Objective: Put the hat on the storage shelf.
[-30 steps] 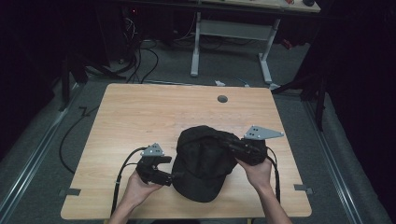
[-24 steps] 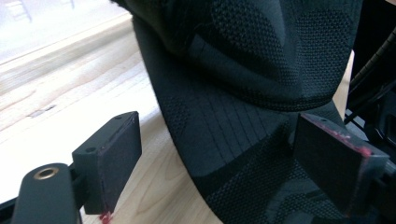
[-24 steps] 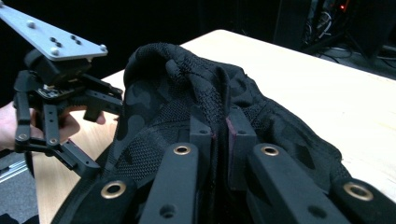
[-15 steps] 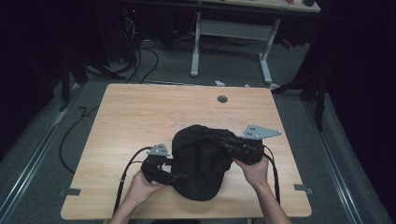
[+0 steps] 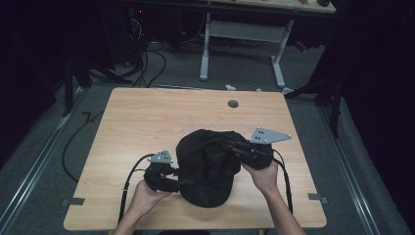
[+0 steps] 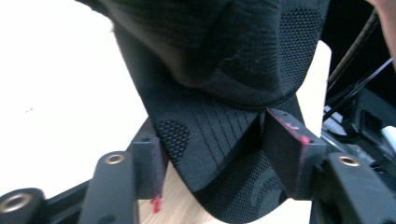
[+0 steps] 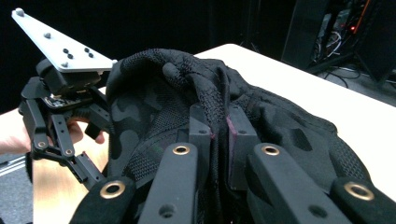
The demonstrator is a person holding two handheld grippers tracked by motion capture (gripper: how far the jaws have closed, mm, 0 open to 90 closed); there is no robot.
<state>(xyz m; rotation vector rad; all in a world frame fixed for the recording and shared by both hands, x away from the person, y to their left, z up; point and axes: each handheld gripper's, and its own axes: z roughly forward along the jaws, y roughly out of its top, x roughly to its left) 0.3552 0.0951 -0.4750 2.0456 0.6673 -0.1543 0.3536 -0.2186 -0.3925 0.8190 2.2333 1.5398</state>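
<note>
1. A black cap (image 5: 208, 166) lies on the near half of the wooden surface (image 5: 147, 117), between the person's two hands, its brim turned toward the near edge.
2. The right tongs (image 5: 240, 147) come in from the cap's right side and reach onto its crown. In the right gripper view the right tongs (image 7: 218, 128) stand pinched tight on a raised fold of the crown's mesh fabric, the cloth squeezed between the two pads.
3. The left tongs (image 5: 183, 182) sit at the cap's lower left, by the brim. In the left gripper view the left tongs (image 6: 212, 144) straddle the brim, and their jaws have just been closing with it between them.
4. The right-hand pad in that view looks to be against the brim's edge and the other one right beside the cloth; whether both already press is hard to tell from this angle.
5. The left hand (image 5: 147, 196) and the right hand (image 5: 264, 176) each grasp their gripper body near the front edge of the surface, and a grey three-cornered plate (image 5: 269, 135) tops the right one.
6. A small round dark grommet (image 5: 233, 104) sits in the far part of the surface, well apart from the cap.
</note>
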